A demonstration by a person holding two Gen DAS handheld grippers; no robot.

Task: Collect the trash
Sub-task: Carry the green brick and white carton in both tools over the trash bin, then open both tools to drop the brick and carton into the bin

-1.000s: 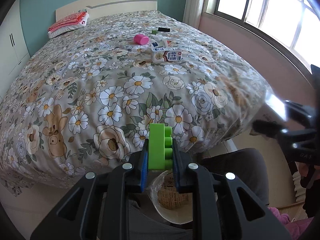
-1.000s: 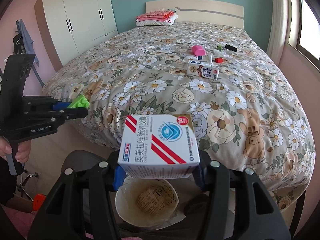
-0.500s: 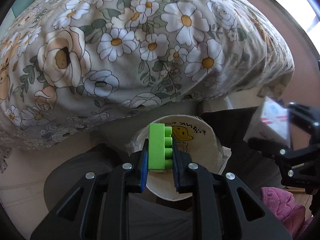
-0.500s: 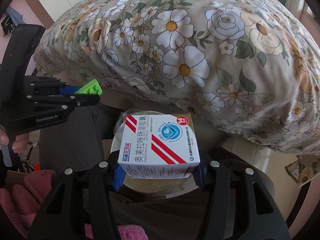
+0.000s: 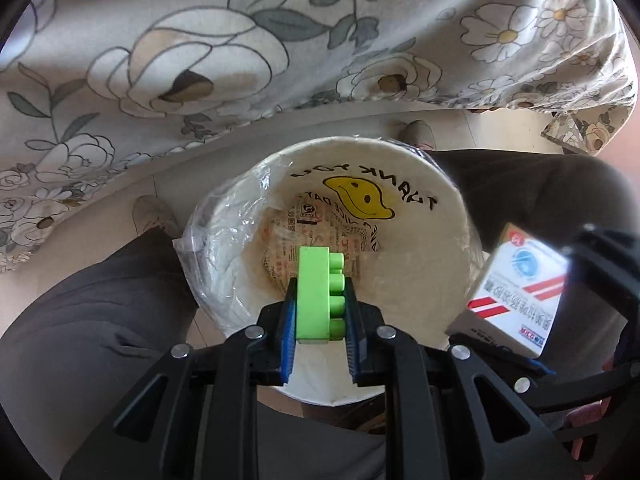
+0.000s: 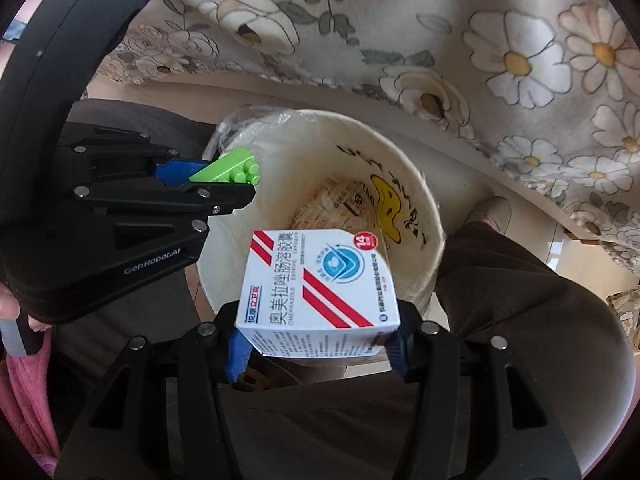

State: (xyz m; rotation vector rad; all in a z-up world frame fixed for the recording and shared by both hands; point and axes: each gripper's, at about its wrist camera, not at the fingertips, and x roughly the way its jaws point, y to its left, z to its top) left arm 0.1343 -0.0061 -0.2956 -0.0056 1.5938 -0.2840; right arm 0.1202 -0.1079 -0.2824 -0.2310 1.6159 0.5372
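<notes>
The landmark is the white bin (image 5: 452,200), lined with a thin plastic bag and standing between the person's knees, just off the flowered bed's (image 5: 200,40) hanging edge. The left gripper (image 5: 320,312) points almost straight down over the bin's mouth, its jaws pinching a green toy brick (image 5: 316,300). The right gripper (image 6: 316,340) hangs at the bin's near rim, jaws clamped on the sides of a white medicine box (image 6: 320,280).

The brick looks safe to drop: it sits over the opening, above crumpled printed paper (image 5: 312,232) at the bottom. The box is the risk. In the left wrist view it hangs over the rim, so released there it could strike the edge and tumble onto the person's leg or the floor. Both grippers also crowd the same mouth and could knock together.
</notes>
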